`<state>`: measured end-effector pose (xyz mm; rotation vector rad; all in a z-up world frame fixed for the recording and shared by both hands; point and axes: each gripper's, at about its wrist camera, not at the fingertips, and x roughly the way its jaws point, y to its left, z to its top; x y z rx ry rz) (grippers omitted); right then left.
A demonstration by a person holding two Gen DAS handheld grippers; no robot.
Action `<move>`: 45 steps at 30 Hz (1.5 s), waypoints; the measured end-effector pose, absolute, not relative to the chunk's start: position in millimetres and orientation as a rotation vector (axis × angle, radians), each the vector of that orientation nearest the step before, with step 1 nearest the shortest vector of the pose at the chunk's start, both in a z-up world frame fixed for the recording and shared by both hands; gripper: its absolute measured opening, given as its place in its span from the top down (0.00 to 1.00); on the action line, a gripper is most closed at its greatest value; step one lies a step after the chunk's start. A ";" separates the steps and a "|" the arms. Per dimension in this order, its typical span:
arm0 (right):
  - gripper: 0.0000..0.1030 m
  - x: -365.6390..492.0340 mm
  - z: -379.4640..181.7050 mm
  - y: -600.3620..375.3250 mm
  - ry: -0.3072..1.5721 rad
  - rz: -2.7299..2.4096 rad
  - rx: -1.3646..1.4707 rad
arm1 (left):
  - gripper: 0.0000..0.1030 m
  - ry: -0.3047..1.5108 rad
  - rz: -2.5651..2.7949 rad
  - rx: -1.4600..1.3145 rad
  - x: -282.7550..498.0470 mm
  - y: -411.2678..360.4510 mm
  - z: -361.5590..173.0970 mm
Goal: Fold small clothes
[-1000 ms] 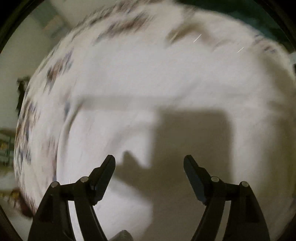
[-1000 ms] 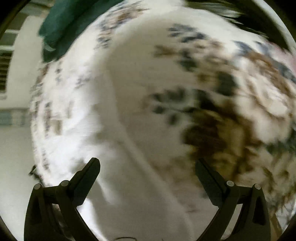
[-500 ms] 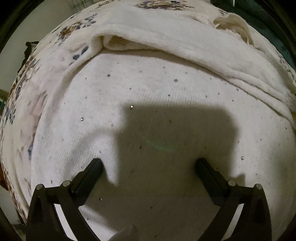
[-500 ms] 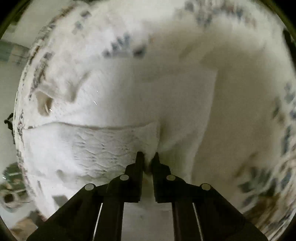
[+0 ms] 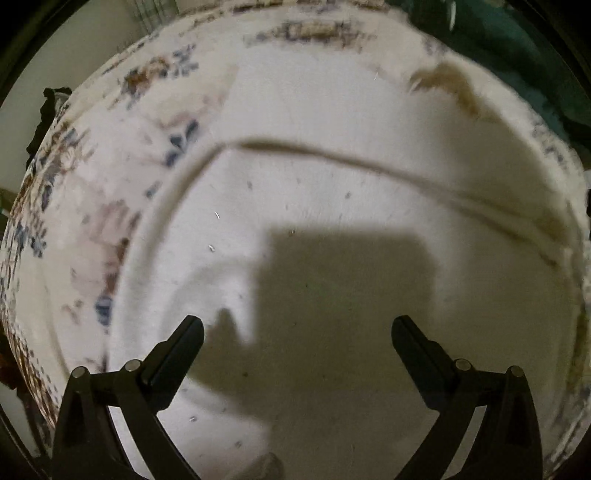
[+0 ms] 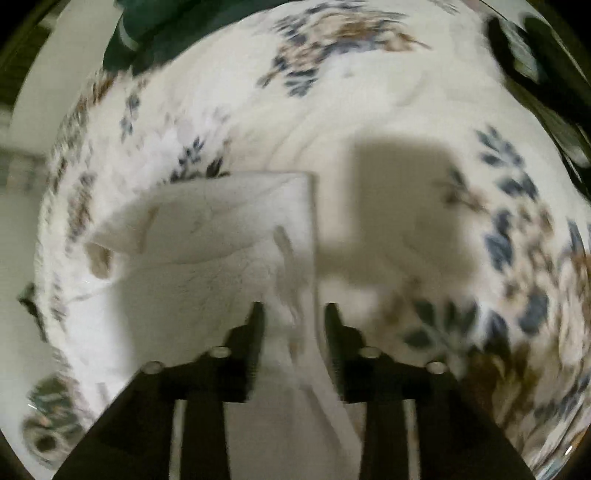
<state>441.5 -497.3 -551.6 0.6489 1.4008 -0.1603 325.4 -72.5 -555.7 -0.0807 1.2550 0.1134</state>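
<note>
A small cream knit garment [image 5: 332, 229] with tiny studs lies on a floral bedsheet [image 5: 110, 236] and fills the left wrist view. My left gripper [image 5: 297, 332] is wide open and empty, just above the garment's flat body. In the right wrist view the garment [image 6: 221, 236] lies partly folded, with one straight edge toward the middle. My right gripper [image 6: 293, 314] is partly open, its fingers on either side of a raised fold of the cream fabric, without clamping it.
The white bedsheet [image 6: 424, 110] with blue and brown flowers spreads around the garment. A dark green cloth [image 5: 517, 55] lies at the far edge; it also shows in the right wrist view [image 6: 166, 33]. Dark objects [image 6: 535, 66] sit at the upper right.
My right gripper was shut on the garment's fabric half a second ago; its fingers have now spread apart. My left gripper stayed open and has shifted over the garment.
</note>
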 end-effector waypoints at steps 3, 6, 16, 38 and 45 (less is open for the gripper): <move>0.60 437.8 -543.2 -521.3 1.406 -0.122 0.740 | 0.00 1.204 0.115 -0.051 313.5 -77.4 -532.8; 0.57 452.1 -557.0 -541.2 1.391 -0.075 0.803 | 0.00 1.192 0.145 -0.081 301.7 -81.0 -522.4; 0.64 558.0 -677.5 -515.4 1.483 0.232 0.935 | 0.00 1.205 0.277 -0.074 254.8 -127.9 -527.2; 0.49 474.0 -614.2 -596.4 1.732 0.269 0.590 | 0.00 1.366 0.023 -0.003 191.0 -258.1 -535.5; 0.49 409.6 -635.6 -657.8 1.775 0.138 0.651 | 0.07 1.472 -0.126 0.099 169.2 -350.9 -593.4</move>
